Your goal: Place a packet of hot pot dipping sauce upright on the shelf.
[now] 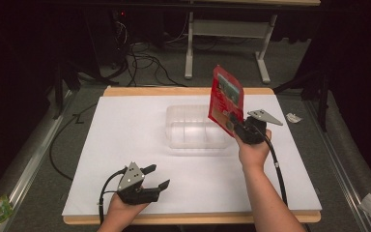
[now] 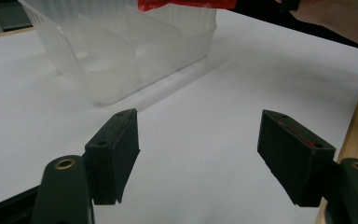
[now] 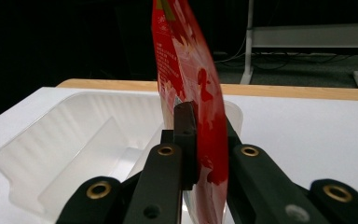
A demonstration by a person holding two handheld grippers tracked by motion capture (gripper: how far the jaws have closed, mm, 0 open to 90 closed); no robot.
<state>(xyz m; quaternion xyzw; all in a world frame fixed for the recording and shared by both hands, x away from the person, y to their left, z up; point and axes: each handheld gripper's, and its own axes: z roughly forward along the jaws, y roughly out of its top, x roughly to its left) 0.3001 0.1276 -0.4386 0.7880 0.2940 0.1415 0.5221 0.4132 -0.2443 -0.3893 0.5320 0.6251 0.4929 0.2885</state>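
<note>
Right gripper (image 1: 235, 126) clamped on red packet (image 1: 226, 99), holding it upright above the right end of the clear divided tray (image 1: 193, 130). Left gripper (image 1: 157, 177) jaws wide apart, holding nothing, low over white board (image 1: 125, 145) near its front edge.

This looks like a lab or test room set up for recording. A white board (image 1: 125, 159) lies on a wood-edged table (image 1: 183, 91), with grey carpet (image 1: 38, 159) all around it. Beyond the table's far edge loose black cables (image 1: 147, 63) trail over the floor beside the white legs of another bench (image 1: 227, 29), and the surroundings are dark.
</note>
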